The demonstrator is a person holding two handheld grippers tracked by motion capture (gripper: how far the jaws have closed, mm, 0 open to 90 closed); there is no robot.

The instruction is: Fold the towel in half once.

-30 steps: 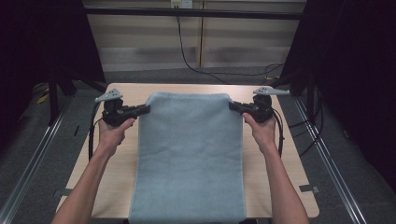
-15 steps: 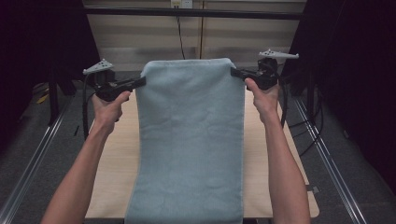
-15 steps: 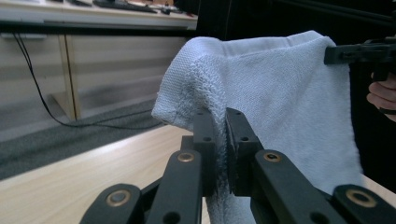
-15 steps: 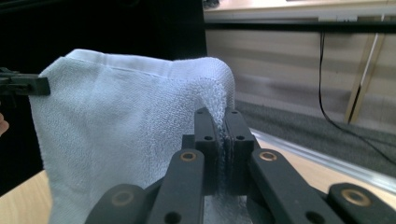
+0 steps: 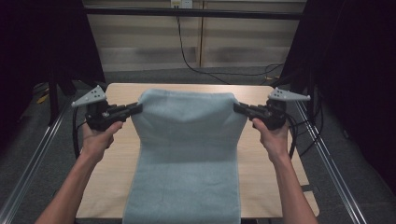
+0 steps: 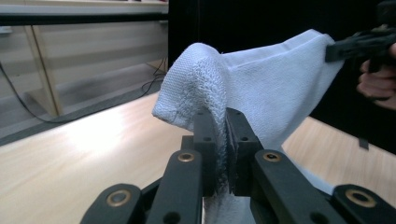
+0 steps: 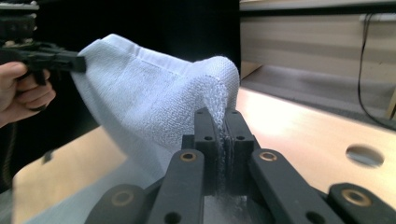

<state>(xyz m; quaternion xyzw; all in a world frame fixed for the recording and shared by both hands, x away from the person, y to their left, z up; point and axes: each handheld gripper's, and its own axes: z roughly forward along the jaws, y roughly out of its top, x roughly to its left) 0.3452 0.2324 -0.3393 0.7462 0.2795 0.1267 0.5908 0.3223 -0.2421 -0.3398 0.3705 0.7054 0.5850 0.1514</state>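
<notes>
Two towel (image 5: 187, 154) corners sit clamped between jaws.

Both tools, the left tool (image 5: 135, 108) and the right tool (image 5: 237, 107), came back down from their high point half a second earlier, lowering the towel's (image 5: 187, 154) top edge toward the desk (image 5: 116, 154).

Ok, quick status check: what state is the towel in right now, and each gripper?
Towel: far edge lifted off the table and stretched between the two grippers, sagging a little in the middle; near part lies flat and runs past the near table edge.
Left gripper: shut on the towel's far left corner.
Right gripper: shut on the towel's far right corner.
Table: bare wood either side of the towel.
</notes>
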